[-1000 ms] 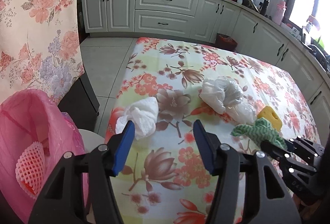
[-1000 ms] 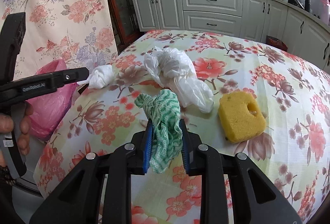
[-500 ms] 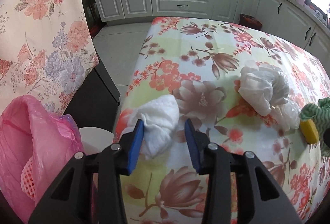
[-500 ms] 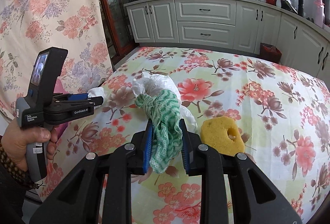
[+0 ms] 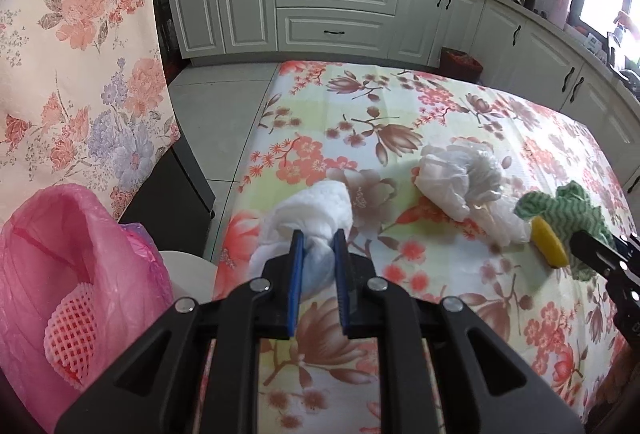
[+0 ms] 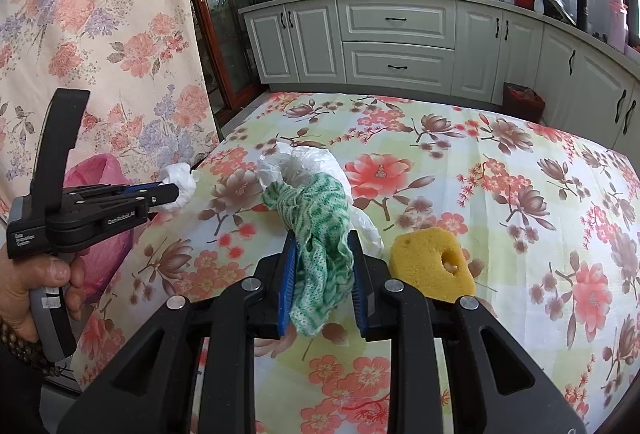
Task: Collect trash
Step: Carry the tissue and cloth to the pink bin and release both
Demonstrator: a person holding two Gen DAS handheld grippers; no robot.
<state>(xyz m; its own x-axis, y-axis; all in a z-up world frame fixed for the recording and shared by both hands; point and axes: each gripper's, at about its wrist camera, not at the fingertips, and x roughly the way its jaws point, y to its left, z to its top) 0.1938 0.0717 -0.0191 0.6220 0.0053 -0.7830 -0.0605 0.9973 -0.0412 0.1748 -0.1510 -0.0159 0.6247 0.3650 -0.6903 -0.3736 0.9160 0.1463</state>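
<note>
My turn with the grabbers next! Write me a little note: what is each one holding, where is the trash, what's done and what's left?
Left gripper: shut on the white tissue wad, at the table's near left edge.
Right gripper: shut on the green checked cloth, over the middle of the floral tablecloth.
On the table: crumpled clear plastic bag and yellow sponge.
Pink trash bag: open, beside the table on the left, with a pink foam net already inside.
Done: both pieces gripped.
Left: drop both into the pink bag, then collect the plastic bag, and the sponge if it counts as trash.
</note>
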